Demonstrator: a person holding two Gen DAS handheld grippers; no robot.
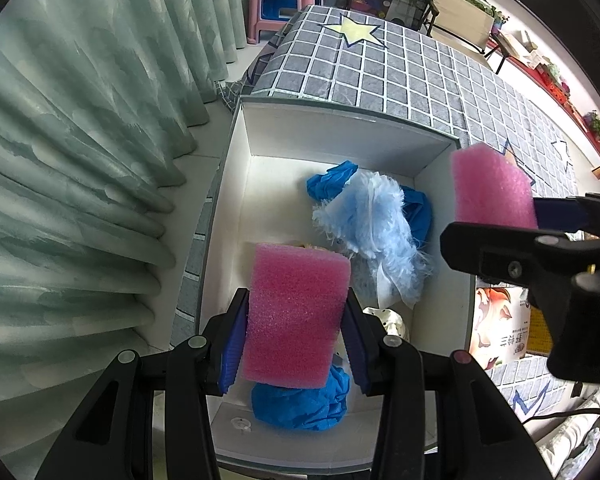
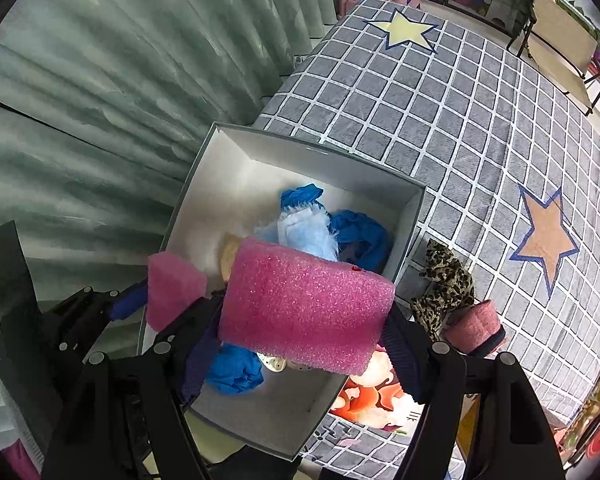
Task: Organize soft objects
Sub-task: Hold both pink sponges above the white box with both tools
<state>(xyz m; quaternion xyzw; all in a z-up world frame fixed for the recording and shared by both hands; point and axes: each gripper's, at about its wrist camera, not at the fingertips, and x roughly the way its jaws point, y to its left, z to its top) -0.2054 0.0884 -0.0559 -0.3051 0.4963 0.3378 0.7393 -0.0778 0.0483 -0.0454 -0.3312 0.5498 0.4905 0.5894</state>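
I see a surface covered in grey cloth with a white grid and star patches (image 2: 440,128). On it, at its curtain-side edge, sits an open white cardboard box (image 1: 340,136). Just beside the box's right wall lie a crumpled leopard-print fabric piece (image 2: 444,284), a pink rolled cloth (image 2: 474,326) touching it, and a flat printed packet with orange cartoon art (image 2: 374,396).

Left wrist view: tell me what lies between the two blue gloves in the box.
A fluffy light-blue duster cloth lies between the far blue glove and the near blue glove; the pink foam block in the left jaws covers part of that stretch.
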